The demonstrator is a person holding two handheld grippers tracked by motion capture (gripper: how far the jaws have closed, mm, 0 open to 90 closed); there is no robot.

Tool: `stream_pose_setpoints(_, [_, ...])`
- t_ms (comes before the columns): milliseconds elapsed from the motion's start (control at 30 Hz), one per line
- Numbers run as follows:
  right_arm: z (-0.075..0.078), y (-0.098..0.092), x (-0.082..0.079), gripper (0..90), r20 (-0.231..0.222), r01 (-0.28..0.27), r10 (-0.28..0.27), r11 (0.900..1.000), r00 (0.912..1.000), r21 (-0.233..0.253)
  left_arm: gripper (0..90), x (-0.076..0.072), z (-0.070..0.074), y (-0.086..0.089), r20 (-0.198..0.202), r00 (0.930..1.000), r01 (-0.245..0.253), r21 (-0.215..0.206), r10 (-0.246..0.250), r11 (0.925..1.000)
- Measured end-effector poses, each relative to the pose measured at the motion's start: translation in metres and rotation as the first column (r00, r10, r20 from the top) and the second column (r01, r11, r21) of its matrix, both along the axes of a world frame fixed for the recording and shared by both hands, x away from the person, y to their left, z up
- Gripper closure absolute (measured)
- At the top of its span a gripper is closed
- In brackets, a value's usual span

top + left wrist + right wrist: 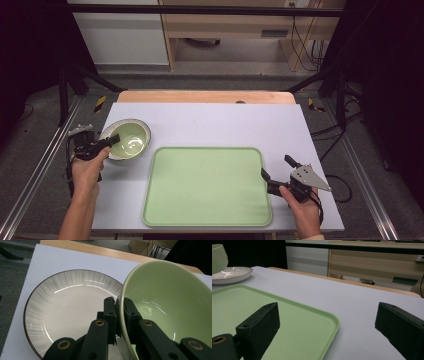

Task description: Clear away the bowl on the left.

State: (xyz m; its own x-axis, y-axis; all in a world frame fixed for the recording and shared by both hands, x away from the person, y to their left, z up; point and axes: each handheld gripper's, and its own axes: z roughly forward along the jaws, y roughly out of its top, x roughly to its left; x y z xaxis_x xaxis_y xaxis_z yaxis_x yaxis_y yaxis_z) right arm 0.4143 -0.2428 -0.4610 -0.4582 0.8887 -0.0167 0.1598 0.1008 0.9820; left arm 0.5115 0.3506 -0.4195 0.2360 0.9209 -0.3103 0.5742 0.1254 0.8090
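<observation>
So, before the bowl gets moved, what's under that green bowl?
A white plate with a dark rim sits under the green bowl, which the left gripper pinches by its rim. The plate's right part is hidden.

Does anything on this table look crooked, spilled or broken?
Nothing is spilled or broken. The green bowl sits tilted above the white plate rather than flat, because the left gripper is clamped on its rim. The green tray lies flat and bare; the right gripper is open beside it.

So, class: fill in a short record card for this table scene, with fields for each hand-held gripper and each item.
Left hand-held gripper: shut on rim of glossy pale green ceramic bowl
Bowl: tilted above the plate
Streaked grey-white round plate: on white table
Right hand-held gripper: open, at tray's right edge
Pale green rectangular plastic tray: nothing on it
</observation>
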Motion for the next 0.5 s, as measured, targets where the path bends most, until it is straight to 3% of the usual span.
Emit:
stream_pose_setpoints(167, [0.002, 0.001, -0.001, 5.3, 0.014, -0.013, 0.013, 1.000, 0.9998, 0.001, 83.2, -0.005, -0.007, -0.001, -0.019, 0.9998, 0.012, -0.012, -0.012, 0.9999])
stream_pose_setpoints(500, [0.002, 0.003, -0.001, 4.5, 0.025, -0.026, 0.026, 1.000, 0.9994, -0.008, 83.2, -0.006, -0.003, -0.016, 0.006, 0.9984, 0.056, 0.024, -0.056, 0.9982])
